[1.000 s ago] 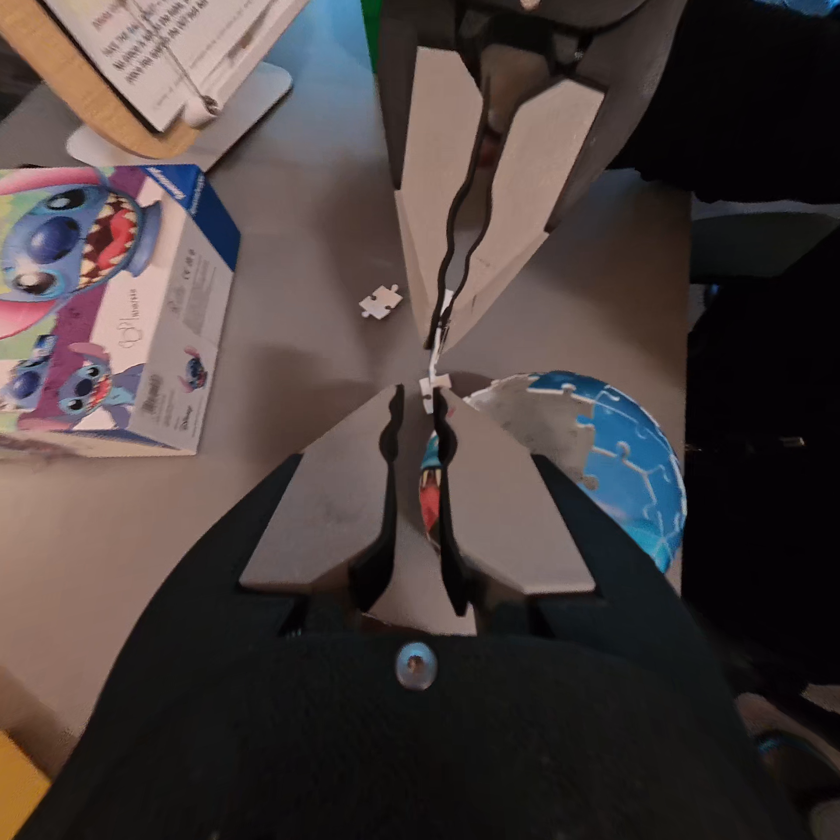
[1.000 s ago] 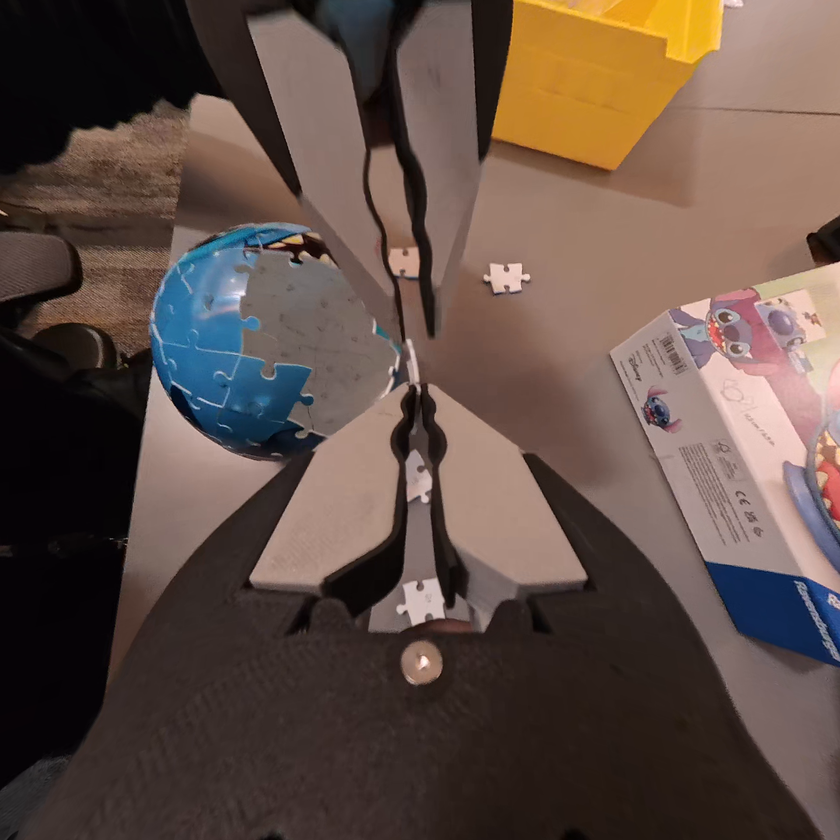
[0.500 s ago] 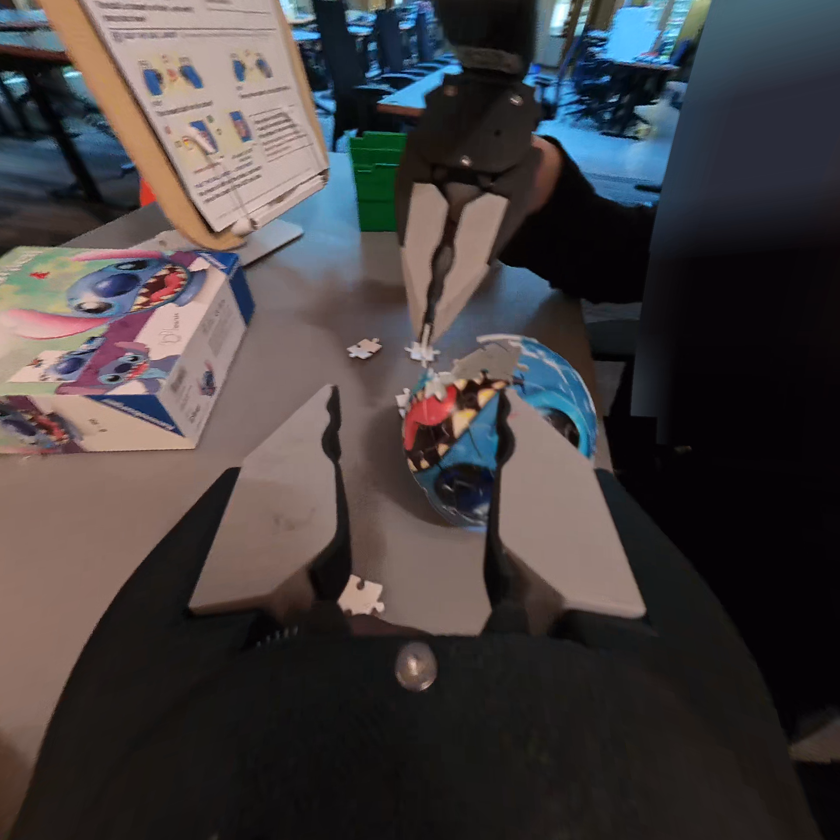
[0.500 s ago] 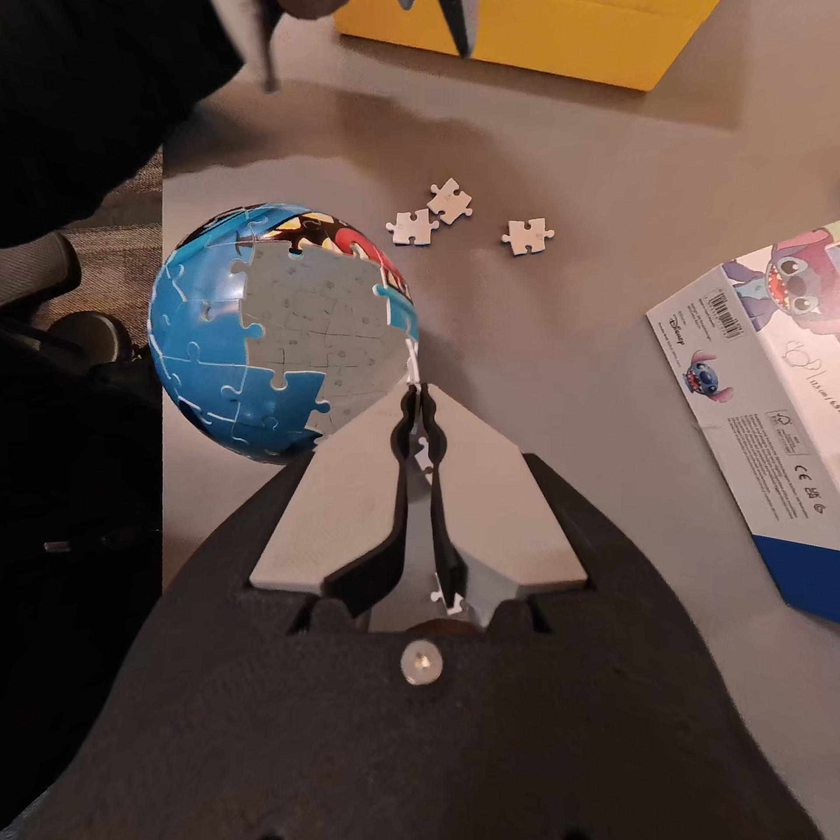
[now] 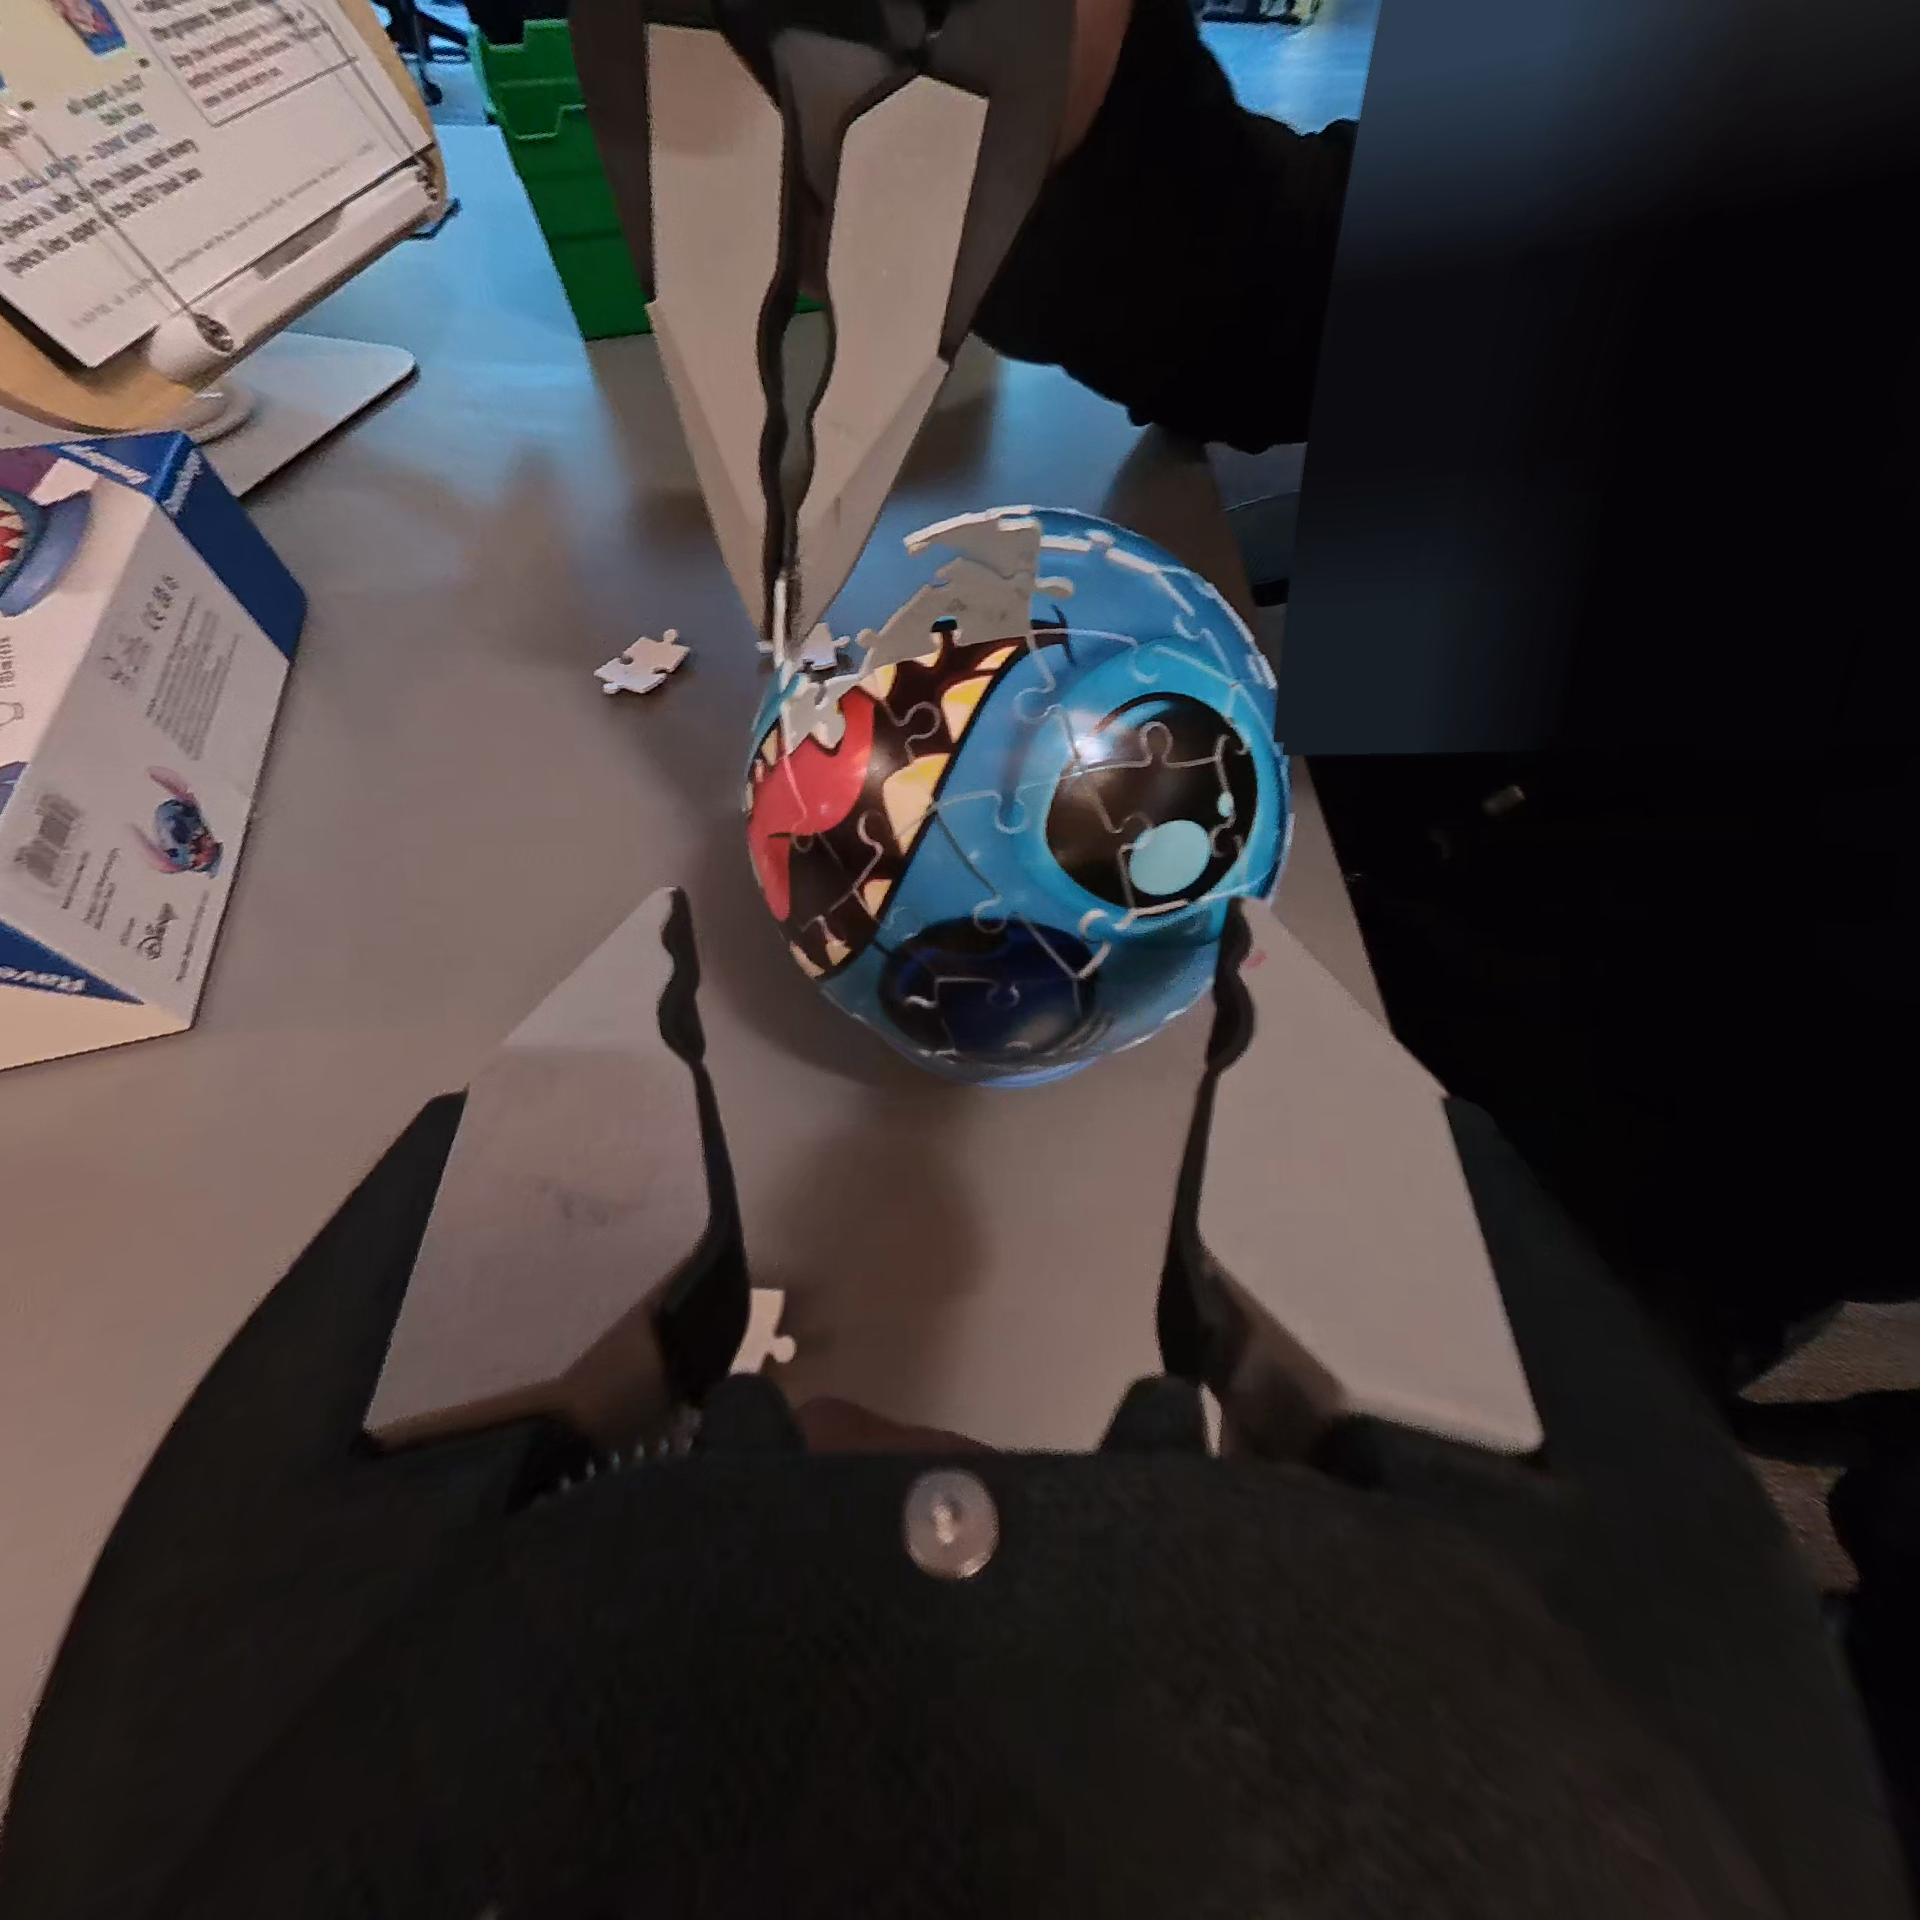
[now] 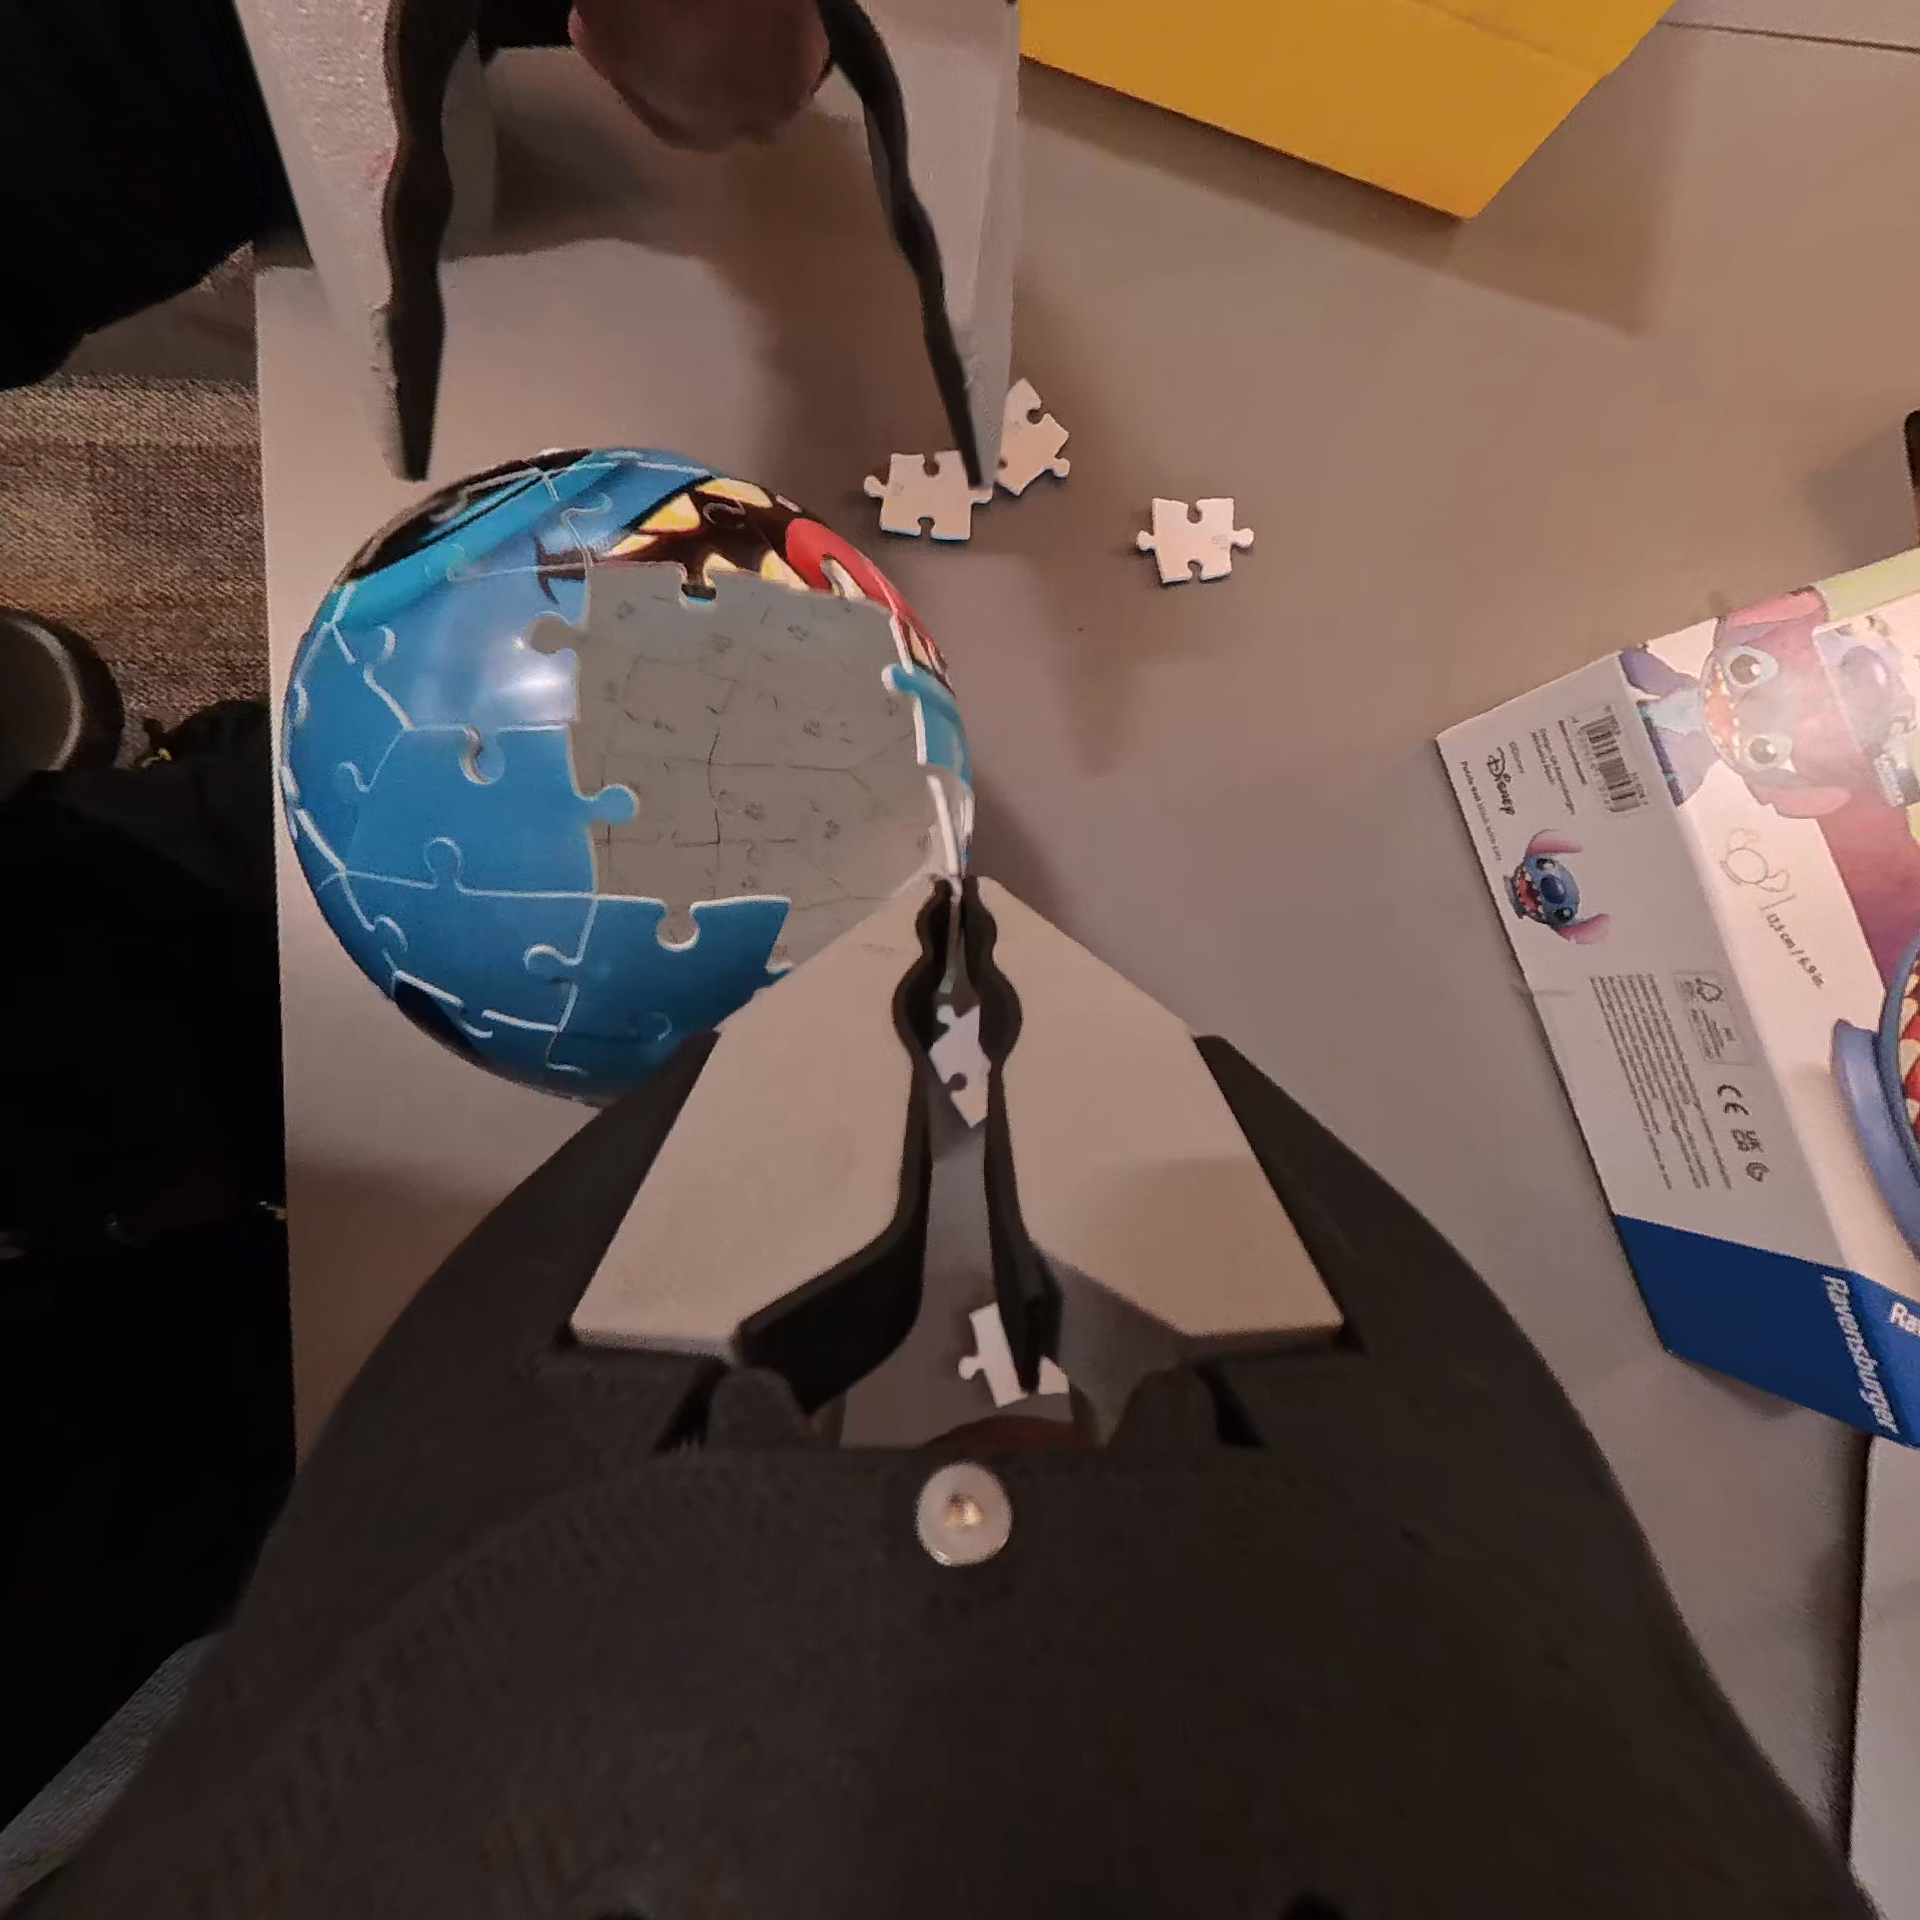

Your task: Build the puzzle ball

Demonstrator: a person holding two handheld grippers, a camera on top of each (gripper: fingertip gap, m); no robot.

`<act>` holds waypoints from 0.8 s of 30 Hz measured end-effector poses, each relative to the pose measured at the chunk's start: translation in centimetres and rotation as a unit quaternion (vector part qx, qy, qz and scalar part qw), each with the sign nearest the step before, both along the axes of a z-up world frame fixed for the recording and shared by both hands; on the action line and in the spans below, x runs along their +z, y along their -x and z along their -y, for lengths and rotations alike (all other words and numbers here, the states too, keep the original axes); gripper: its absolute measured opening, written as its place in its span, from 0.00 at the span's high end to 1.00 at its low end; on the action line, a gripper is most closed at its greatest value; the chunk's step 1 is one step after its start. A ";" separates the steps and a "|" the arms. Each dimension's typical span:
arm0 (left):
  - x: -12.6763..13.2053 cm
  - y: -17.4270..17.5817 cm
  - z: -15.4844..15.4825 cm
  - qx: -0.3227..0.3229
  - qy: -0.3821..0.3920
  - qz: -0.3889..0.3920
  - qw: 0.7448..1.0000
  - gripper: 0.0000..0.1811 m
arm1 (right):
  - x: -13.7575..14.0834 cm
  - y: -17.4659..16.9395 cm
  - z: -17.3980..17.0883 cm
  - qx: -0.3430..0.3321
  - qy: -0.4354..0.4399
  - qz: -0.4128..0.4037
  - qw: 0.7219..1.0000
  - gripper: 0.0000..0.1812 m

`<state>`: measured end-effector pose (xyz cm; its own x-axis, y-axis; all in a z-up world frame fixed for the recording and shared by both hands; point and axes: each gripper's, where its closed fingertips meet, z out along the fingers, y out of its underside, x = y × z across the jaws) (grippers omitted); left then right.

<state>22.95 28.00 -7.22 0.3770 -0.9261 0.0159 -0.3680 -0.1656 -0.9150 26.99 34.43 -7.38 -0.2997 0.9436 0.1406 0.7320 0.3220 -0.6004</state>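
Left gripper (image 5: 951, 914) spread wide, puzzle ball (image 5: 1018, 800) at its 12 o'clock. Right gripper (image 6: 958, 894) pinched on white puzzle piece (image 6: 948, 831) at ball's gap edge.

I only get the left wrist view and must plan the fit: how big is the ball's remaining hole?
Observer: The puzzle ball has one wide opening on its far side, grey inside showing.
Operator: Where is the right claw's piece against it?
Observer: The right claw is shut on the piece, edge-on at the opening's rim nearest that claw.
Operator: Spares?
Observer: Three loose pieces lie beyond the ball.
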 end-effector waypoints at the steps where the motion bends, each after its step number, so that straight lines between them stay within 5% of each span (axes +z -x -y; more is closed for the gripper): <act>1: 0.0 -0.2 0.2 -0.008 0.003 0.002 1.000 0.46 | 0.0 0.2 0.0 0.002 0.000 -0.002 1.000 1.00; 18: -0.2 -1.3 2.2 -0.042 0.021 -0.017 0.999 0.49 | -0.6 0.8 0.2 0.020 -0.036 -0.020 0.999 1.00; 24: 1.8 -0.9 1.9 -0.047 0.014 0.020 0.999 0.49 | -0.3 1.1 0.1 0.028 -0.075 -0.038 0.996 1.00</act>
<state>23.89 26.10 -5.47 0.2861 -0.9566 0.0554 -0.3466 -0.1573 -0.9247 25.94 34.38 -7.73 -0.3348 0.8923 0.3028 0.6647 0.4515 -0.5953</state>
